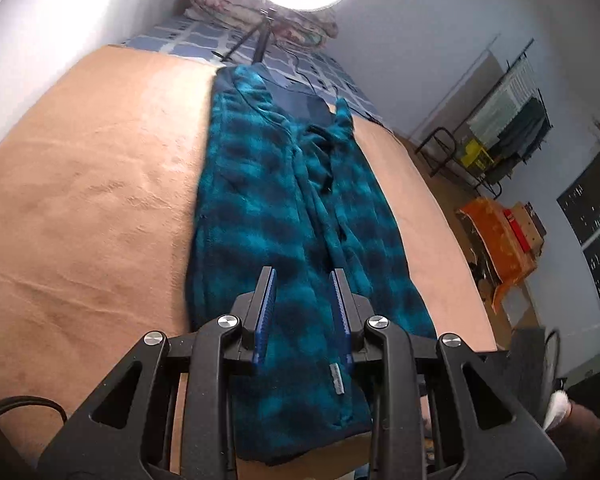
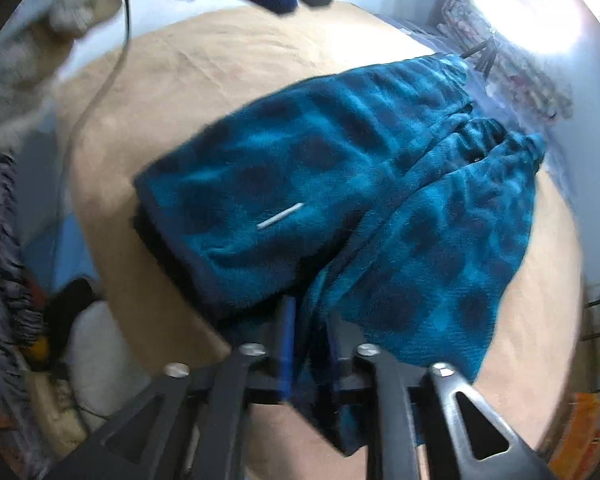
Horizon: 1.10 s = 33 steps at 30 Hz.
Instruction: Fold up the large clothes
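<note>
Currently, a teal-and-navy checked fleece garment (image 1: 300,208) lies lengthwise on a tan plush blanket (image 1: 92,184) covering the bed, folded into a long strip that runs from the bottom centre of the left wrist view to its upper centre. The left hand-held gripper (image 1: 304,316) hovers over the near end with its blue pads apart and nothing between them. The right hand-held gripper (image 2: 310,340) at the bottom centre of its blurred view has fleece lying between its blue pads; whether the pads press on it cannot be told. The likely fault is that the loose right-hand layer, bunched at the frame's lower middle, slides or opens if it is let go unevenly, which would skew the fold. The near hem hangs just over the bed's edge at the bottom of the left view, so its weight could drag the strip off. Bare blanket lies wide at the left of that view, narrower at the right, where the bed drops to the floor. A ring light on a tripod (image 1: 268,28) stands at the far end, limiting forward reach.
</note>
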{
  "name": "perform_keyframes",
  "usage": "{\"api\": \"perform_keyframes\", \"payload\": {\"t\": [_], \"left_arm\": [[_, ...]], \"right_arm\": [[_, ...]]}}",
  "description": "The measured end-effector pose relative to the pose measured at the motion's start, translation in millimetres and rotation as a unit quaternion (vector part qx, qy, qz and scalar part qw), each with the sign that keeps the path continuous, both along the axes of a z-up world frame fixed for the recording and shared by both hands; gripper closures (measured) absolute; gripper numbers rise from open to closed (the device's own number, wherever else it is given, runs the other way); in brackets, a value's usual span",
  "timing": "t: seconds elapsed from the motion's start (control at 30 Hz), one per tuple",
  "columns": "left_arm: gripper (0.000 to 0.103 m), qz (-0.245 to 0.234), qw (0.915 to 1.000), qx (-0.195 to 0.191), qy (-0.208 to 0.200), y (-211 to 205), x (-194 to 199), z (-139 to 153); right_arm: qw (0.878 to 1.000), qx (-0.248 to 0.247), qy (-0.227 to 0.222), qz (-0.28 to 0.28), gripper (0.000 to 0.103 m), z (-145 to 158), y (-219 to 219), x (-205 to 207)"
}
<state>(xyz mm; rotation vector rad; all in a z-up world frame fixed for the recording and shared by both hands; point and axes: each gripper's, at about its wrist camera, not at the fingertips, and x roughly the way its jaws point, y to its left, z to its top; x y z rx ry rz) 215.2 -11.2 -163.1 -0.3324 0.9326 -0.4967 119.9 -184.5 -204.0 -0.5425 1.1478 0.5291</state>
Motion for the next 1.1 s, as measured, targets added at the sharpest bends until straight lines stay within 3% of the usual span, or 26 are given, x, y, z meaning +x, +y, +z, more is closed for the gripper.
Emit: {"api": "perform_keyframes", "payload": {"t": [0.03,0.1,0.17,0.23,0.33,0.43,0.57,0.77,0.9,1.1], "left_arm": [[0.076,-0.005,1.0000,0.001,0.000,-2,-1,0],[0.076,-0.019,0.9998,-0.002,0.005,-7,-4,-3],[0.076,-0.030,0.9994,-0.010,0.013,-12,-7,-6],[0.076,-0.048,0.9983,-0.020,0.026,-21,-10,-12],[0.076,-0.083,0.9951,-0.029,0.044,-41,-17,-21],[0.076,-0.109,0.9920,-0.027,0.058,-63,-26,-30],[0.076,-0.142,0.9874,-0.005,0.069,-93,-38,-45],[0.076,-0.187,0.9770,0.060,0.083,-128,-53,-75],[0.076,-0.188,0.9751,0.052,0.105,-130,-48,-86],[0.076,-0.186,0.9751,0.035,0.115,-125,-44,-82]], "right_arm": [[0.999,0.032,0.017,0.000,0.059,6,-6,-3],[0.996,0.083,0.032,-0.013,0.059,19,-19,-6],[0.983,0.167,0.055,-0.048,0.062,35,-48,-2],[0.973,0.209,0.053,-0.086,0.065,43,-72,4],[0.971,0.192,0.023,-0.140,0.065,45,-100,19],[0.961,0.202,0.022,-0.187,0.065,40,-124,42],[0.955,0.209,0.005,-0.210,0.065,43,-140,80],[0.948,0.207,-0.023,-0.240,0.065,48,-155,168],[0.941,0.213,-0.010,-0.262,0.060,36,-157,237],[0.941,0.170,-0.030,-0.293,0.056,15,-142,323]]}}
